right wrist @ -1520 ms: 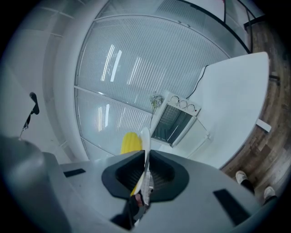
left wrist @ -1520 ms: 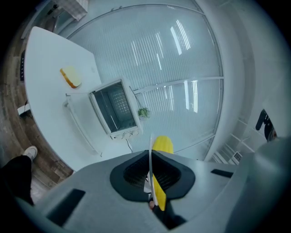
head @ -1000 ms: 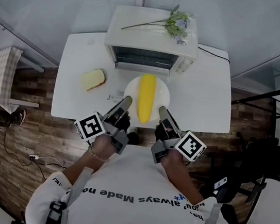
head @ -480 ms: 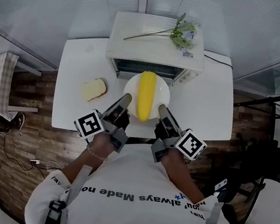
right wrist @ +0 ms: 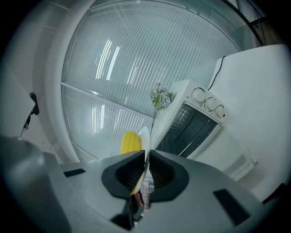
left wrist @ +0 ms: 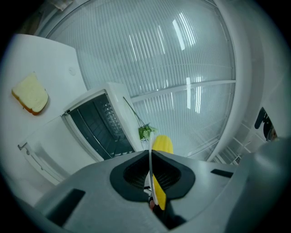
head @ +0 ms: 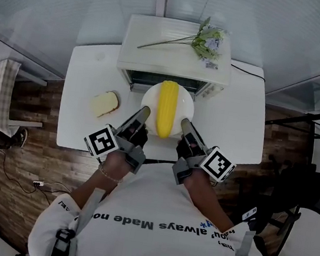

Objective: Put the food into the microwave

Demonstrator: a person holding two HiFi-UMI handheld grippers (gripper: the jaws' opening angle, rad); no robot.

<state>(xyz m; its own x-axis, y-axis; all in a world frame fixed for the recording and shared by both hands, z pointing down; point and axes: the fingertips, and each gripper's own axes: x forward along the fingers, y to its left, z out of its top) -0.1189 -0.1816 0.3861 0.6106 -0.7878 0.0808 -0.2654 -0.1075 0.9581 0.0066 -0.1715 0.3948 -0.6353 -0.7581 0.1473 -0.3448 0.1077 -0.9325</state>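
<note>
A white plate (head: pixel 149 101) carries a yellow corn cob (head: pixel 166 107) and hangs in front of the white microwave (head: pixel 160 44), whose door is down and cavity (head: pixel 161 81) dark. My left gripper (head: pixel 142 114) is shut on the plate's left rim (left wrist: pixel 150 164). My right gripper (head: pixel 186 126) is shut on its right rim (right wrist: pixel 145 143). The cob (left wrist: pixel 162 145) shows past the left jaws and again, as the cob (right wrist: pixel 130 142), past the right jaws. The open cavity (left wrist: pixel 97 129) and the microwave's dials (right wrist: pixel 207 102) lie ahead of the grippers.
A slice of bread (head: pixel 104 103) lies on the white table (head: pixel 232 123) left of the plate. A flower sprig (head: pixel 203 38) rests on top of the microwave. Wooden floor and a black chair (head: pixel 312 186) flank the table.
Over the last second the plate with the corn has moved forward to the microwave's open front, held by both grippers. The bread has not moved.
</note>
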